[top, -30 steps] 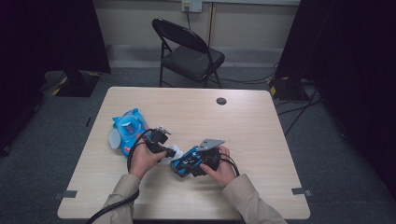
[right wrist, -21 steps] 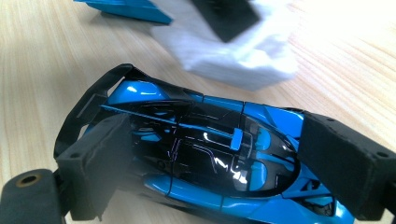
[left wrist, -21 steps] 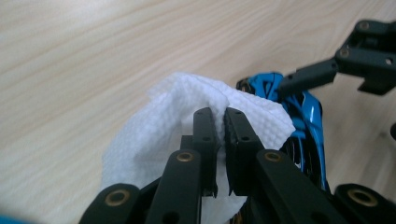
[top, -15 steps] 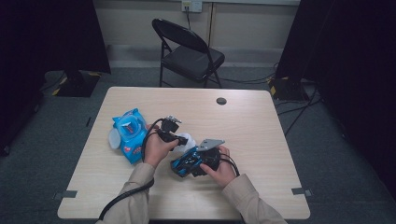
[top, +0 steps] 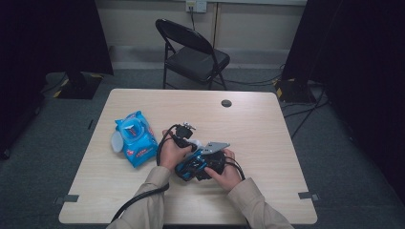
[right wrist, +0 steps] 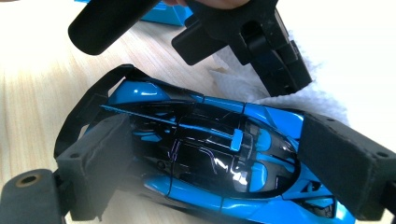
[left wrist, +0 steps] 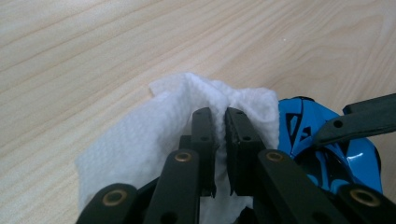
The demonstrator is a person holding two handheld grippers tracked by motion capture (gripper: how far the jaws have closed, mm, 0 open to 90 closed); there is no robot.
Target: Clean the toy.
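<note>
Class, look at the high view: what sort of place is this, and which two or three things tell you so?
Probably a recording room or lab rather than a home: a lone wooden table on grey carpet, dark curtains at both sides, a folding chair by the wall, and cables on the floor.

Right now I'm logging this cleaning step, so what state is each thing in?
left gripper: shut on the white wipe.
right gripper: shut on the blue toy car.
wipes pack: lying flat, lid flipped open.
folding chair: unfolded, unoccupied.
</note>
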